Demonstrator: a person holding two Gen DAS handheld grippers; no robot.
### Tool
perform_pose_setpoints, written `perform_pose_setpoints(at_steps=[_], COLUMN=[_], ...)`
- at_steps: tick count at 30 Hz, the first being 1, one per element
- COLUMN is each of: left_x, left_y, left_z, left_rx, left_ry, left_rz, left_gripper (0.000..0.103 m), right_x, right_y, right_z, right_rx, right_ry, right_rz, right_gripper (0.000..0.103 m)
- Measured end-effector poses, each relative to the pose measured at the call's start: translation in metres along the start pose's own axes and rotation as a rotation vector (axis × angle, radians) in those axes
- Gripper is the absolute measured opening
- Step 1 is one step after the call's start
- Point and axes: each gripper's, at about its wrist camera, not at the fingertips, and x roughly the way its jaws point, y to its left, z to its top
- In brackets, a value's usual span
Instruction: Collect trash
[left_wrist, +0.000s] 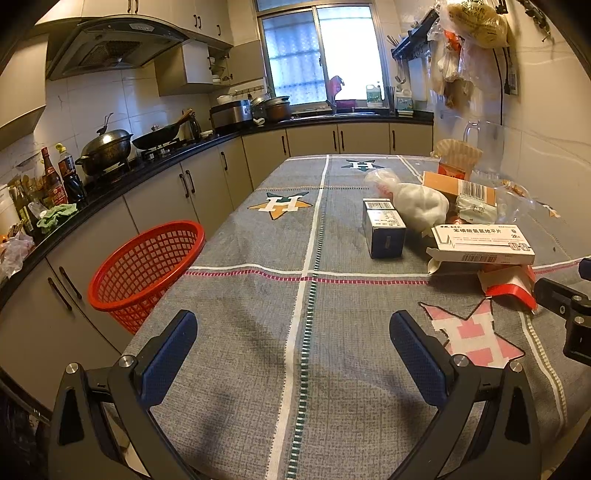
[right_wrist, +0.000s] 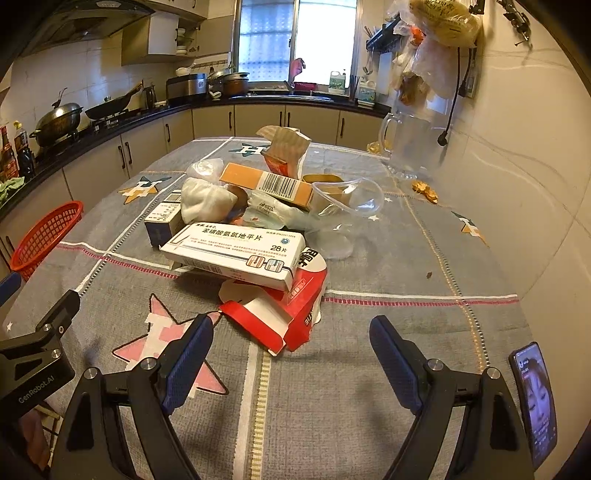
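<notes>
A pile of trash lies on the grey tablecloth: a white medicine box, a torn red and white carton, an orange box, a small blue and white box, a white crumpled wad and clear plastic packaging. The same pile shows at the right of the left wrist view, with the white box. A red mesh basket stands beside the table's left edge. My left gripper is open and empty over bare cloth. My right gripper is open and empty, just short of the red carton.
A glass pitcher and yellow scraps sit near the wall at the far right. A phone lies at the table's right front. Kitchen counters with pots run along the left and back.
</notes>
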Motion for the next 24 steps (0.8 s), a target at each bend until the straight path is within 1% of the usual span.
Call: perform_pose_setpoints(at_steps=[19, 22, 24], left_x=[0.003, 0.003, 0.003], left_y=[-0.004, -0.005, -0.006], left_z=[-0.004, -0.001, 0.003], left_rx=[0.016, 0.029, 0.040], left_ry=[0.015, 0.013, 0.015], left_rz=[-0.003, -0.008, -0.025], left_gripper=[0.103, 0.103, 0.103], right_x=[0.007, 0.008, 0.010], right_y=[0.001, -0.008, -0.023], right_z=[-0.001, 0.004, 0.011], right_rx=[-0.001, 0.021, 0.074], right_ry=[0.021, 0.022, 0.030], right_rz=[0.029, 0.066, 0.120], right_gripper=[0.089, 0.089, 0.089])
